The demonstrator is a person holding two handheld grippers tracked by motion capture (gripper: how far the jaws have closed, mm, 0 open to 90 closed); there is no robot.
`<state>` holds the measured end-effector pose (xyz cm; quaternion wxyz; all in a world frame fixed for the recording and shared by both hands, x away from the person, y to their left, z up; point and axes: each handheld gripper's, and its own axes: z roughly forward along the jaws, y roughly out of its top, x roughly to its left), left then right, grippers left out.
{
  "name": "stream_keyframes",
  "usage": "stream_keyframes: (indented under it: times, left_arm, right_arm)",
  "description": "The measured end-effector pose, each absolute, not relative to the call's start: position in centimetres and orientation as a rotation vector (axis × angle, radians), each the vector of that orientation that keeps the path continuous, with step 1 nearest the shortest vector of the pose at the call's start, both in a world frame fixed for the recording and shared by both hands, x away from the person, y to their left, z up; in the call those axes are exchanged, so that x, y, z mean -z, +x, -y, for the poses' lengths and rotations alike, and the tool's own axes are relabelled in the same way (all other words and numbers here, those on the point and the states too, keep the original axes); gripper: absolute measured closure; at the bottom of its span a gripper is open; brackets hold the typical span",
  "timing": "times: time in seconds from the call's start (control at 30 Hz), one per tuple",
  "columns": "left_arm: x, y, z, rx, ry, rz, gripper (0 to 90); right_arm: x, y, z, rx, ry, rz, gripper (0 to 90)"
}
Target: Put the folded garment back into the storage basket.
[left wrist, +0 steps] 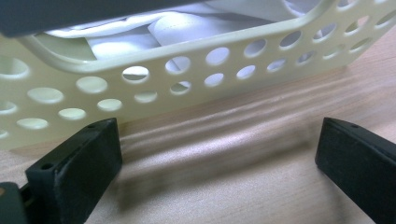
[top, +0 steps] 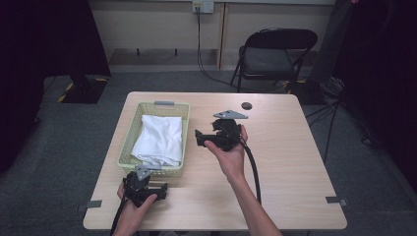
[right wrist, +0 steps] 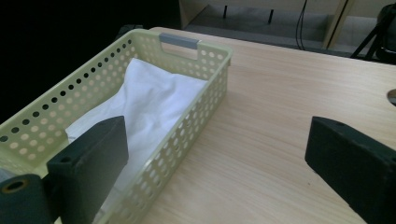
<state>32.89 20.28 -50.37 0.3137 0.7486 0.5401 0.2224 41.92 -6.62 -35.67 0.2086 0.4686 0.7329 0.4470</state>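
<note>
The left gripper sat low on the table, jaws wide and empty, facing the pale-yellow perforated plastic basket — likely staged to steady it. Beyond, the right gripper hung spread beside the folded white cloth lying inside — poised to reach in.

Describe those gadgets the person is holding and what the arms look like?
Each hand grips a chunky black device. The left gripper and right gripper both end in two blocky black jaws with small round holes near the tips. A grey three-cornered plate sits on top of each, and a thick black cable trails back from each. The forearms are bare, with no sleeves visible.
</note>
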Motion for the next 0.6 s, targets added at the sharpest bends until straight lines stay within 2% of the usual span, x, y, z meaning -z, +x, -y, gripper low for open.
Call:
stream_keyframes:
  times: [0.6]
  left_arm:
    - [50.4,32.9,-20.3,-0.587,1.974,-1.428,0.0]
  right_arm:
    - [35.3,39.5,11.9,-1.251,1.343,-1.941,5.2]
